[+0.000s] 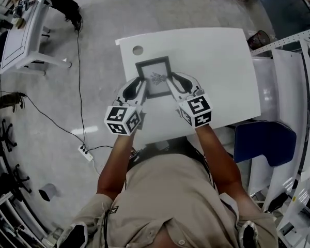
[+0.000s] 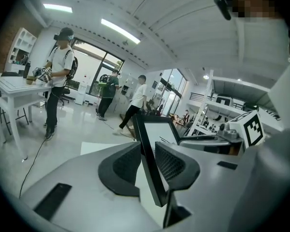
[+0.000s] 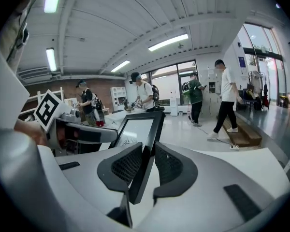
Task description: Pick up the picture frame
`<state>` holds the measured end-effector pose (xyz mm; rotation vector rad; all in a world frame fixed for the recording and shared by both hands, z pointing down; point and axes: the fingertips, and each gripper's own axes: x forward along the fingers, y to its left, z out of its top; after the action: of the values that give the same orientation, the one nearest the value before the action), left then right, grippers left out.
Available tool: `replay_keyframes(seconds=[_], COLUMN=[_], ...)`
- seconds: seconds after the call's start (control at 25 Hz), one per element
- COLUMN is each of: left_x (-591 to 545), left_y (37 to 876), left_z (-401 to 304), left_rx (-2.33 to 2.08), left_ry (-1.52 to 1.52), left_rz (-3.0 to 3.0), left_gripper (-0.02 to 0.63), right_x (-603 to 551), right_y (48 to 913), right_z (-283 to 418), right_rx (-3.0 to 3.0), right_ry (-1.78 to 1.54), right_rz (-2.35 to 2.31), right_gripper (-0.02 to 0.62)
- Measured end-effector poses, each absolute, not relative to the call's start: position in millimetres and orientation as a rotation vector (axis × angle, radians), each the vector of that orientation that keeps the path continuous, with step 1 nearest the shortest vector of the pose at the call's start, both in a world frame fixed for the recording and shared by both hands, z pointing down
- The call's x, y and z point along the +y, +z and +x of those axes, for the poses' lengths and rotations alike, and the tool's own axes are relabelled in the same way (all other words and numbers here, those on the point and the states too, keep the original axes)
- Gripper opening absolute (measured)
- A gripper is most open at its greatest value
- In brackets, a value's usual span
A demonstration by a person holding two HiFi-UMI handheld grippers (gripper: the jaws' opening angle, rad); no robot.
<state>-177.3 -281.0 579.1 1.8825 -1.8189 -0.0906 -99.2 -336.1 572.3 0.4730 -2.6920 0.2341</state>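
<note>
A black picture frame (image 1: 156,76) with a white print is held between both grippers over the white table (image 1: 217,71). My left gripper (image 1: 139,88) is shut on the frame's left edge; the frame's edge (image 2: 150,163) stands between its ribbed pads. My right gripper (image 1: 173,84) is shut on the right edge, and the frame (image 3: 144,144) runs up from between its pads. In each gripper view the frame looks lifted and tilted, with the other gripper behind it.
A round hole (image 1: 138,50) lies near the table's far left corner. A cable and a power strip (image 1: 86,151) lie on the floor at left, by another white table (image 1: 20,35). A blue chair (image 1: 263,141) stands at right. Several people walk in the hall.
</note>
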Motion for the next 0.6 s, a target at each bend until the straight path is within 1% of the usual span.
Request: replay_keyframes(seconds=[0.6], left_x=[-228.3], left_y=[435.3], left_z=[-172.0], left_rx=[-1.977], left_ry=[-0.201], left_rz=[2.152], left_gripper=[0.089], right_x=[-285.1], right_y=[430.7], right_z=[-92.8], right_rx=[-2.921], right_ry=[-0.094], right_rz=[0.572], right_gripper=[0.091])
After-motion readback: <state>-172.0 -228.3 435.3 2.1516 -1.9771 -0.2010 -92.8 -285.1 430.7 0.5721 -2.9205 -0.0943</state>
